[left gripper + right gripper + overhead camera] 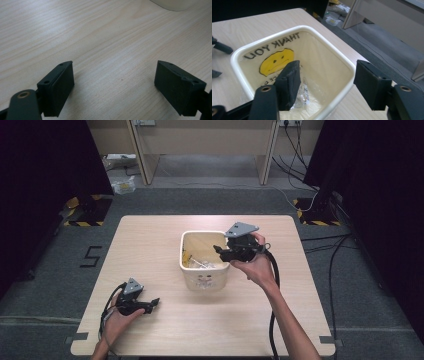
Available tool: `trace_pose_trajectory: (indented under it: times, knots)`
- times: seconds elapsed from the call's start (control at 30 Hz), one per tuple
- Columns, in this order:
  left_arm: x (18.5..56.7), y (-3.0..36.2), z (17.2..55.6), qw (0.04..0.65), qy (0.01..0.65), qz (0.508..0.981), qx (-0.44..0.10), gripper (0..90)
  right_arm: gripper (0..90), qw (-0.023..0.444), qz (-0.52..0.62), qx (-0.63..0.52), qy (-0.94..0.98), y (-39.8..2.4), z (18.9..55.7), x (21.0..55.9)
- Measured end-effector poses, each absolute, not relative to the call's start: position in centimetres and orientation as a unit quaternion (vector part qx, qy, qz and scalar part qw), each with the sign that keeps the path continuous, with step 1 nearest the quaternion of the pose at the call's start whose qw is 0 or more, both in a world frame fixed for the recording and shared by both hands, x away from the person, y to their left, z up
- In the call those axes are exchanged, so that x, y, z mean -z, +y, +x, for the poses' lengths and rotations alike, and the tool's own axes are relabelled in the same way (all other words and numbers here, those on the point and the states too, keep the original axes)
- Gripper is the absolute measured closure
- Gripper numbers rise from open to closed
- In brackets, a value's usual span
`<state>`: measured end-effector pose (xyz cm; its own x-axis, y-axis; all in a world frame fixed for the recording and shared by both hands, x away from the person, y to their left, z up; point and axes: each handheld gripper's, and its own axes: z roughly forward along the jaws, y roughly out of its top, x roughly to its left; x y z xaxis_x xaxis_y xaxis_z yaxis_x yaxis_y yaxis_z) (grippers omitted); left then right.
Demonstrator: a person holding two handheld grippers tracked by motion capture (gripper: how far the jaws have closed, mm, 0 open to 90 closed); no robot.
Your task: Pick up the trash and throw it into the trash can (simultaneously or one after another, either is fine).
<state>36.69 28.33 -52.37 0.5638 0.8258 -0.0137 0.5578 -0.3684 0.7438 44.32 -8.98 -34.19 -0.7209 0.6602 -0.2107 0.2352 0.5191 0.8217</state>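
Over the cream bin (pixel 204 270) at the table's middle, the right gripper (pixel 220 251) is held level by a raised hand, its jaws apart and bare above clear wrappers (pixel 302 96) lying inside. Near the table's front left corner, the left gripper (pixel 155 303) rests low in a hand, jaws spread wide over bare wood.

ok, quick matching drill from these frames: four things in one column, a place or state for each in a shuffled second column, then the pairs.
Things:
1. left gripper
2. right gripper
3. bin
4. clear wrapper

Place or state:
A. lying at the bottom inside the bin
B. jaws open over bare tabletop, near the table's front left
C. standing near the middle of the table, liner with a yellow face inside
D. jaws open above the bin's rim, nothing between them

Pairs: 1-B, 2-D, 3-C, 4-A
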Motion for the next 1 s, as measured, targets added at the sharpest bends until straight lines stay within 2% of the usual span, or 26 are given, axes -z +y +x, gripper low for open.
trace_pose_trajectory:
  times: [0.37,0.6,1.0]
  knots:
    - [52.4,28.3,36.7,0.363,0.429,0.806,-0.185,15.3,29.1,0.26,0.336,-0.423,0.8,-12.0,44.5,34.3]
    - [52.4,28.3,36.7,0.363,0.429,0.806,-0.185,15.2,28.3,0.279,0.378,-0.406,0.784,-14.5,44.9,35.3]
    - [52.4,28.3,36.7,0.363,0.429,0.806,-0.185,15.3,28.4,0.284,0.403,-0.394,0.776,-16.7,44.7,36.7]
